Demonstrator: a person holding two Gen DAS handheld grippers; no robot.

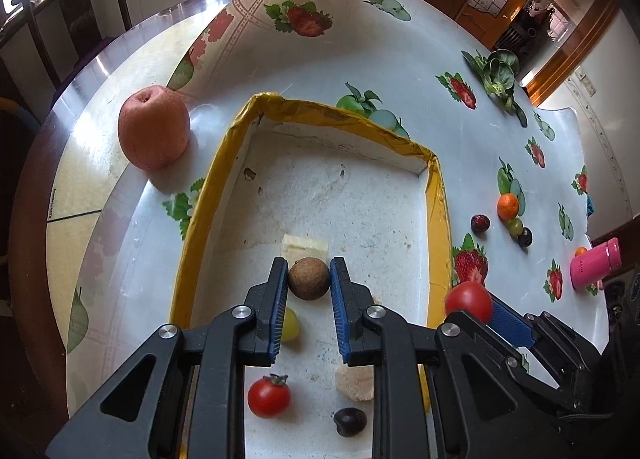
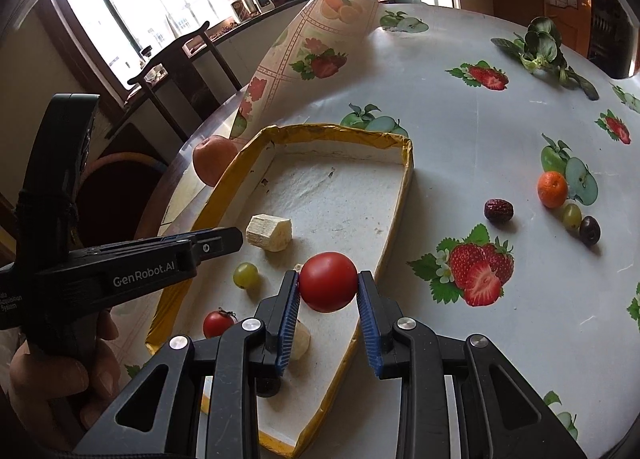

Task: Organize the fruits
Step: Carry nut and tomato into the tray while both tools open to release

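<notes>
Left hand-held gripper [image 2: 224,241] side reads "GenRobot.AI"; smaller print illegible.

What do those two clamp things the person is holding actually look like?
Both are black plastic tools. The left gripper and right gripper each have two fingers lined with ribbed blue pads and silver pivot screws. White lettering on the left one's side reads GenRobot.AI. A bare hand grips its handle; no sleeve shows.
</notes>
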